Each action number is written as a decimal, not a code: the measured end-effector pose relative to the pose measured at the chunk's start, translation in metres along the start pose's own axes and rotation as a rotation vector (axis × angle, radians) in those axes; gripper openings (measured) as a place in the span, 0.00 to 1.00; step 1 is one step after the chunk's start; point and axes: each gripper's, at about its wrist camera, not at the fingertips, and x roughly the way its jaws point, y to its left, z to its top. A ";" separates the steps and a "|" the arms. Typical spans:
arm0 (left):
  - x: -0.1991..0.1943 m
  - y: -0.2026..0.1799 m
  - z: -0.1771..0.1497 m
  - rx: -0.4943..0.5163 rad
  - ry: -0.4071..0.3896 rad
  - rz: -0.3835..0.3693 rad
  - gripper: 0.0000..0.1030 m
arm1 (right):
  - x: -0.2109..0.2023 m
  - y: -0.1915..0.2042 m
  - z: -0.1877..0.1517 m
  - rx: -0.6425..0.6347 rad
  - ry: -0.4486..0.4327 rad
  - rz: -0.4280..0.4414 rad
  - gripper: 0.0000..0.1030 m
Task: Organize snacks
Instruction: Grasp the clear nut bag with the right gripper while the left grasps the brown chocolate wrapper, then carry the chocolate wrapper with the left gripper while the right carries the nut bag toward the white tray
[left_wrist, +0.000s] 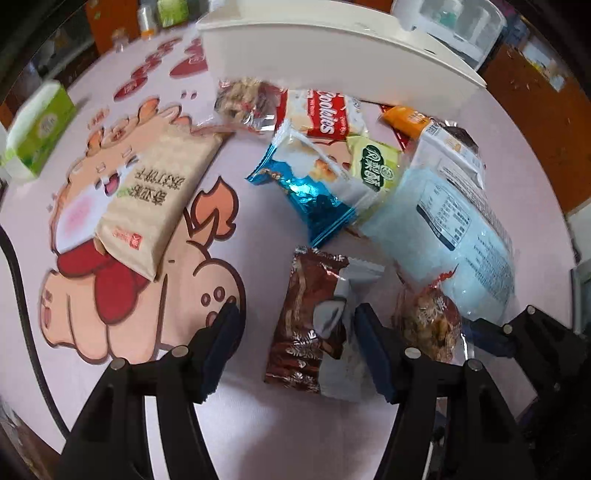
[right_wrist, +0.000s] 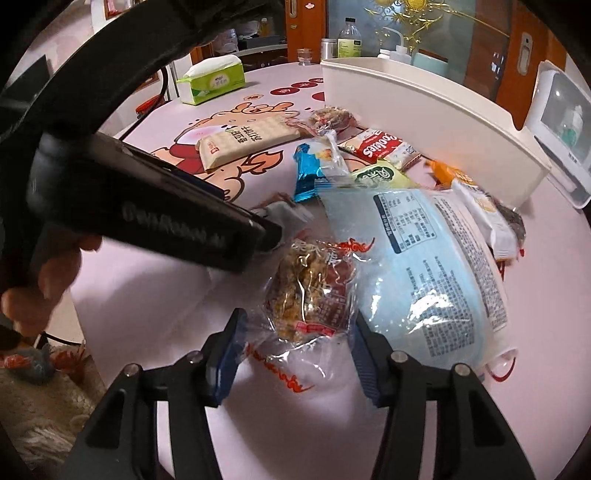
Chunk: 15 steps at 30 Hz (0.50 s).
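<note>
In the left wrist view my left gripper (left_wrist: 299, 347) points down over a brown-and-grey snack packet (left_wrist: 310, 325) on the pink table. Its right pad touches the packet's grey end, its left pad stands apart, so it is open. In the right wrist view my right gripper (right_wrist: 297, 350) is shut on a clear-wrapped snack with red print (right_wrist: 310, 295), both pads against its wrapper. That snack (left_wrist: 432, 325) lies just right of the brown packet. A white bin (left_wrist: 332, 55) stands behind the snack pile.
The pile holds a blue foil packet (left_wrist: 310, 184), a Cookies pack (left_wrist: 328, 114), a green packet (left_wrist: 373, 166), an orange packet (left_wrist: 406, 118) and a large light-blue bag (left_wrist: 454, 229). A beige cracker pack (left_wrist: 155, 199) lies apart on the left. A green tissue box (left_wrist: 37, 125) sits far left.
</note>
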 end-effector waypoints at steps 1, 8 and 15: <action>0.001 -0.004 -0.001 0.014 -0.006 0.014 0.61 | 0.000 0.000 0.000 0.000 0.000 -0.001 0.52; 0.000 -0.006 -0.001 0.012 -0.033 0.031 0.43 | 0.000 0.001 -0.002 0.015 -0.002 0.004 0.51; -0.011 0.019 -0.011 -0.021 -0.060 -0.036 0.36 | -0.001 -0.001 -0.003 0.054 -0.001 0.008 0.49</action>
